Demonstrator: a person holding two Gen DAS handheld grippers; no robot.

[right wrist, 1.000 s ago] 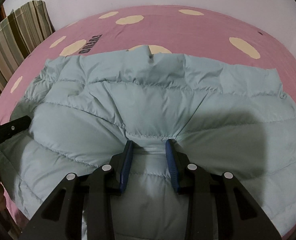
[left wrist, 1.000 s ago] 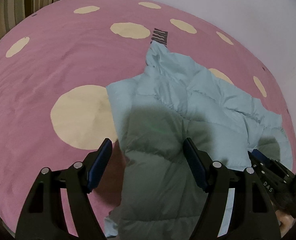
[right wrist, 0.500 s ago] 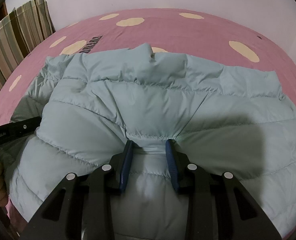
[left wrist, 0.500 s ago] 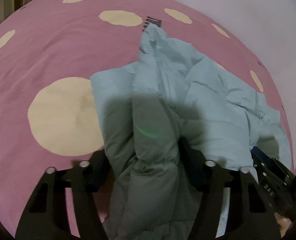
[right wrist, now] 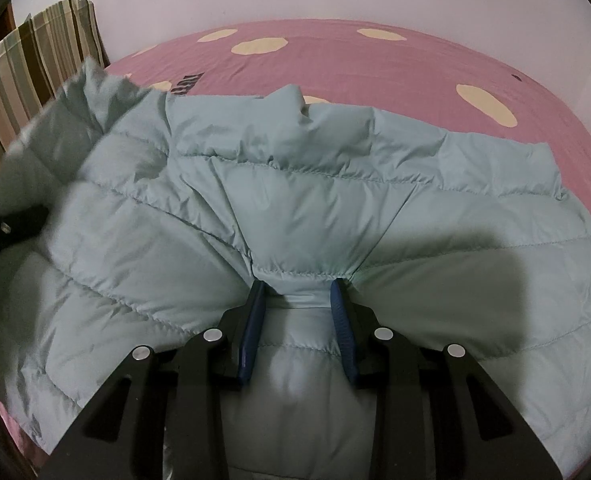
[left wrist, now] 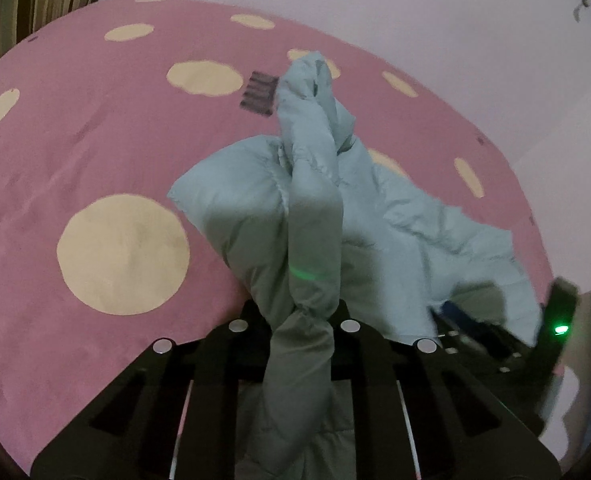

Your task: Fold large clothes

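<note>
While the left wrist view looks down the left tongs (left wrist: 300,312), their jaws have just been closing and now pinch a bunched ridge of the pale blue padded jacket (left wrist: 315,216). That ridge runs away from the tongs toward twelve o'clock and stands up off the pink spotted bed (left wrist: 95,128); the rest of the jacket spreads toward three o'clock, where the other tool shows dark at the frame edge. A large cream spot on the bed lies at nine o'clock of the tongs.

In the right wrist view, the right tongs (right wrist: 295,320) are clenched on a fold of the jacket (right wrist: 375,208) near its close edge, the quilted cloth puckering between the blue pads (right wrist: 251,332). The jacket lies wide across the bed (right wrist: 375,64), its long axis running nine to three o'clock, with the raised, blurred portion up at ten o'clock beside a striped pillow (right wrist: 27,72). As I judge it, the fold turns on carrying the left-held part across toward three o'clock, so the left hand is the one nearer the work
</note>
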